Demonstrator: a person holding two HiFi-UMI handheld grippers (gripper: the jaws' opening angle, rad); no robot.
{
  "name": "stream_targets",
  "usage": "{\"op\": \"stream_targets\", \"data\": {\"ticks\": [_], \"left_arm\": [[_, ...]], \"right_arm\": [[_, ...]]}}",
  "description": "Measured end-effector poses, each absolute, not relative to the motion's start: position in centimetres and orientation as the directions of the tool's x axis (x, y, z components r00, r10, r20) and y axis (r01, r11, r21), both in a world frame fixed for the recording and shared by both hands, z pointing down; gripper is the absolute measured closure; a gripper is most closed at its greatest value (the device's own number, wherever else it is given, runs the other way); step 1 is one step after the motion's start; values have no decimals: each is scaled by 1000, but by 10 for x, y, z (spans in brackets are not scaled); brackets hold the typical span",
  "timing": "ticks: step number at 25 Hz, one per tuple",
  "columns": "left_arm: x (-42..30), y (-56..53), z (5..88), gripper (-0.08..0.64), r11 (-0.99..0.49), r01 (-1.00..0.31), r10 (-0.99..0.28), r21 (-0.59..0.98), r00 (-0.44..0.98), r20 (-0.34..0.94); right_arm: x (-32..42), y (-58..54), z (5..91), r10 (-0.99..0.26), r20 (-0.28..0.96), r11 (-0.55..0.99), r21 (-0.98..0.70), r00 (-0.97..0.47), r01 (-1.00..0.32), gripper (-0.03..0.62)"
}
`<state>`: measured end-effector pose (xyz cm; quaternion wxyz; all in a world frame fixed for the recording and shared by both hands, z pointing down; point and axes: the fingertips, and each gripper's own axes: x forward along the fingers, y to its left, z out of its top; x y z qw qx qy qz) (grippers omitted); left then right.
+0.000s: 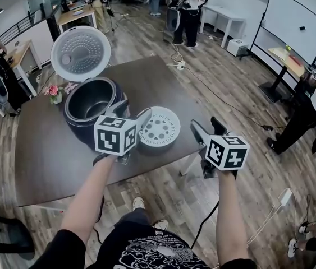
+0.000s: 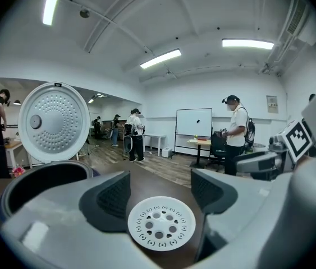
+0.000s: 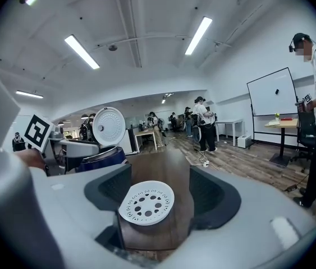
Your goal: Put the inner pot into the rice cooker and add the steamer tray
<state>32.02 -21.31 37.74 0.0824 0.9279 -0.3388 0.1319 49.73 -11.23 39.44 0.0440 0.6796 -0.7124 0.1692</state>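
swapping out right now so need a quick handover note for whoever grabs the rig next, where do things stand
Left gripper: open, empty, over the near part of the table, aimed at the steamer tray.
Right gripper: open, empty, at the table's near right edge, also facing the tray.
Things: the rice cooker stands on the table with its lid up. The inner pot looks seated inside. The tray lies flat on the table to the right of the cooker, and neither gripper touches it.
Done: pot in, by the look of it.
Left: pick up the tray and set it in the pot.
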Motion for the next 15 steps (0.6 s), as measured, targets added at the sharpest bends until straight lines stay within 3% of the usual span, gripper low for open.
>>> {"op": "stream_targets", "data": {"ticks": [15], "left_arm": [[383,-288,404,212,-721,-687,-634,90,707,313]], "right_arm": [[540,-201,417,-931,328,109,-175,-162,-979,268]]}}
